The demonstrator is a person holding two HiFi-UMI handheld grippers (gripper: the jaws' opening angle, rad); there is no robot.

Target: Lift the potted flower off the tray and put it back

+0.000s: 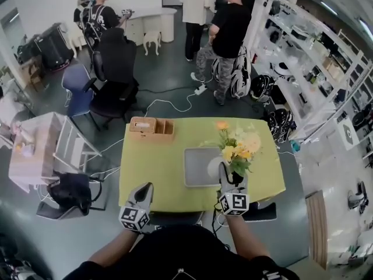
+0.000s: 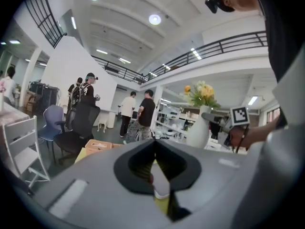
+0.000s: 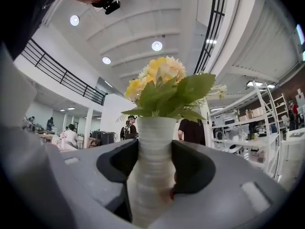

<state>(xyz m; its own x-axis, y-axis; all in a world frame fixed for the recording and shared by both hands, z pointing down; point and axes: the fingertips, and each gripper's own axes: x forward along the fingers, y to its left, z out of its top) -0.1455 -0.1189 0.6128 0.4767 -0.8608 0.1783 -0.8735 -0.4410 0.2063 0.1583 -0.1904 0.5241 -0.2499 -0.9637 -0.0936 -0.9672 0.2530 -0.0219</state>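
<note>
The potted flower (image 1: 236, 150), yellow and white blooms in a ribbed white vase (image 3: 151, 161), hangs in the air over the right part of the grey tray (image 1: 197, 174). My right gripper (image 1: 224, 172) is shut on the vase's narrow neck, one jaw on each side, with the leaves (image 3: 167, 94) just above them. In the left gripper view the lifted vase (image 2: 198, 130) shows off to the right. My left gripper (image 1: 143, 190) hovers at the table's front edge, left of the tray, its jaws meeting at the tips (image 2: 153, 144) with nothing held.
The yellow-green table (image 1: 157, 162) carries a wooden box (image 1: 151, 127) at its back left. Behind the table stand office chairs (image 1: 113, 80) and several people (image 1: 227, 34). Shelving (image 1: 315, 69) lines the right side, and a white rack (image 1: 41, 150) stands to the left.
</note>
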